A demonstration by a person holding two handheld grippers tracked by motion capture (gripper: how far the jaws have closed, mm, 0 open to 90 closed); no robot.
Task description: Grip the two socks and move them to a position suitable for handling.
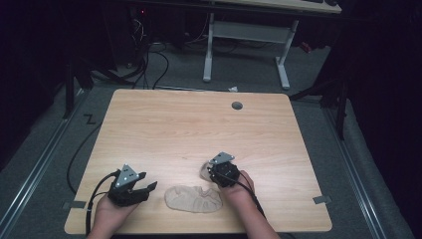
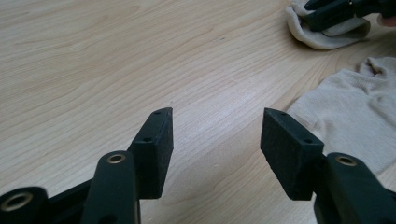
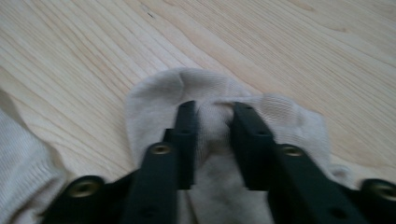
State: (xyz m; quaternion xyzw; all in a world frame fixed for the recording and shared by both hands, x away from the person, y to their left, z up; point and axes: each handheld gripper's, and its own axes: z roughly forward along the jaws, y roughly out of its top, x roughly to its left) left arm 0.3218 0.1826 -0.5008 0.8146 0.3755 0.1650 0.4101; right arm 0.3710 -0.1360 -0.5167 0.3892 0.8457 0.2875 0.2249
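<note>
right hand (image 1: pixel 238 188): enters from bottom edge, wrist bent, carries right gripper (image 1: pixel 217 171) nose-down onto the small sock
right gripper jaws: partly apart in the right gripper view (image 3: pixel 214 125), a ridge of sock fabric bunched between the pads; pads flank the fabric, firm pinch not evident
left hand (image 1: pixel 112 211): low at the near-left of the table, palm under the gripper body
left gripper (image 1: pixel 144 188): roughly level, pointed right toward the flat sock, just short of it
left gripper jaws: wide apart in the left gripper view (image 2: pixel 216 140), nothing between, bare wood below
small sock (image 3: pixel 219 93): beige, knit, crumpled into a rounded lump, lying on the table under the right gripper; also seen at upper right of the left gripper view (image 2: pixel 322 37)
flat sock (image 1: pixel 193 199): beige, spread out with wrinkles, near front edge, between the two hands, touching or nearly touching the right hand's side
table (image 1: pixel 199 124): light wood grain, round grey grommet (image 1: pixel 237 105) at far side, well apart from both socks
</note>
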